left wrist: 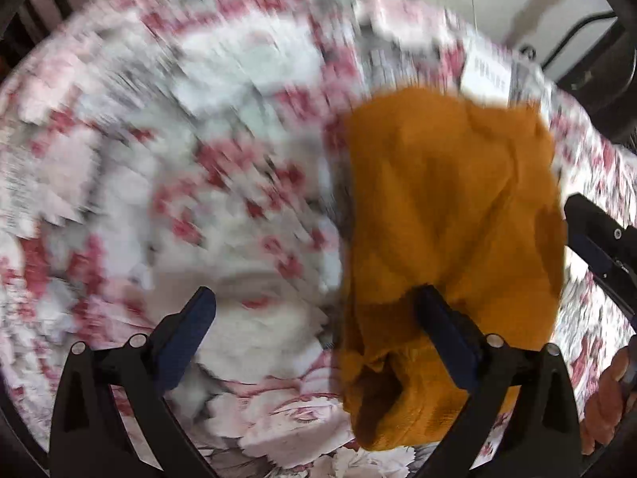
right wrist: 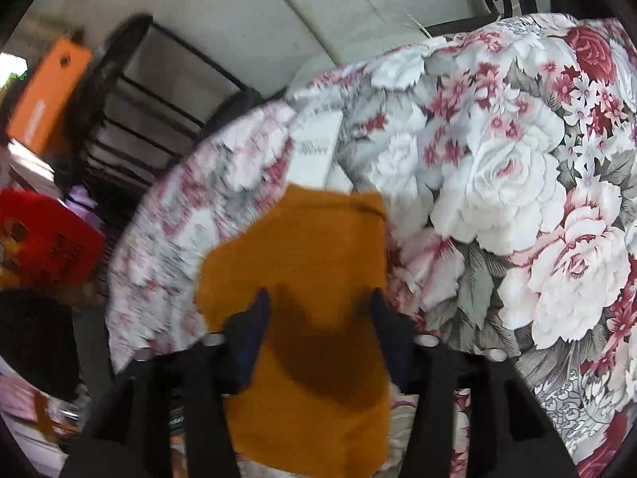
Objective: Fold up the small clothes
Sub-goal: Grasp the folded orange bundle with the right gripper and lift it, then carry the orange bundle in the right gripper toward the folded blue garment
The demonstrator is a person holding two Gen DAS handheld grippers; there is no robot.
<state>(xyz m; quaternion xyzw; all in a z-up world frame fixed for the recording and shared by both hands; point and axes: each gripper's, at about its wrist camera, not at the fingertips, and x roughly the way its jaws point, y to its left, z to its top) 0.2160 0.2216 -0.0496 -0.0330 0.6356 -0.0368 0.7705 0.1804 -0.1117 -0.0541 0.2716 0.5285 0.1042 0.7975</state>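
Note:
A mustard-yellow knitted garment lies crumpled on a flowered sheet. In the left wrist view my left gripper stands wide open; its right finger overlaps the garment's near left edge and its left finger is over bare sheet. In the right wrist view the garment lies flat beneath my right gripper, whose jaws stand apart over the cloth without pinching it. One of the right gripper's fingers shows at the garment's right edge in the left wrist view. Both views are blurred.
A white printed label lies on the sheet just beyond the garment. A hand shows at the lower right. Past the sheet's left edge stand a black shelf rack, an orange box and a red object.

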